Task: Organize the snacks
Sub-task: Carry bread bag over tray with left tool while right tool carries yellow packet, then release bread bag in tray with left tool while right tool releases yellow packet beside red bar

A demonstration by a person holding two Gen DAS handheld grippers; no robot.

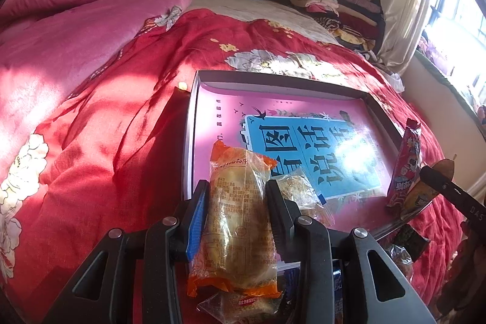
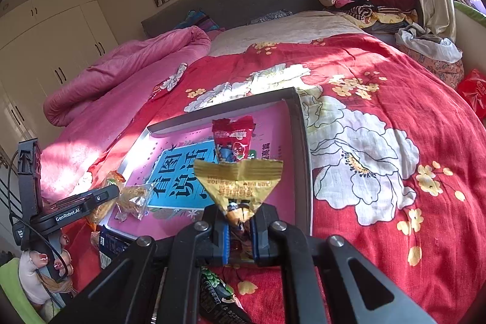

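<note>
The left tongs (image 1: 237,196) pinch an orange-edged bread packet (image 1: 237,211) between their two fingers; the packet stands lengthwise in the grip, its top end poking out toward 12 o'clock over the near edge of a shallow box lid (image 1: 194,117) that lies open on the red flowered bedspread (image 1: 106,126). The lid's floor shows a pink and blue printed sheet (image 1: 319,148). Just at 2 o'clock of the left tongs, inside the lid, lies a small clear-wrapped cake (image 1: 300,190), touching the bread packet's side. Below the grip, at 6 o'clock, another clear snack bag (image 1: 240,307) rests on the bedspread.

The right tongs (image 2: 240,220) are pressed on a yellow snack wrapper (image 2: 240,181), whose crumpled end fans out toward 12 o'clock. A red snack packet (image 2: 234,138) rises just behind it, also in the grip, above the lid's right half. At 6 o'clock of the right tongs a dark green-printed packet (image 2: 218,293) lies on the bedspread. A pink quilt (image 2: 127,75) is bunched at 10 o'clock.
</note>
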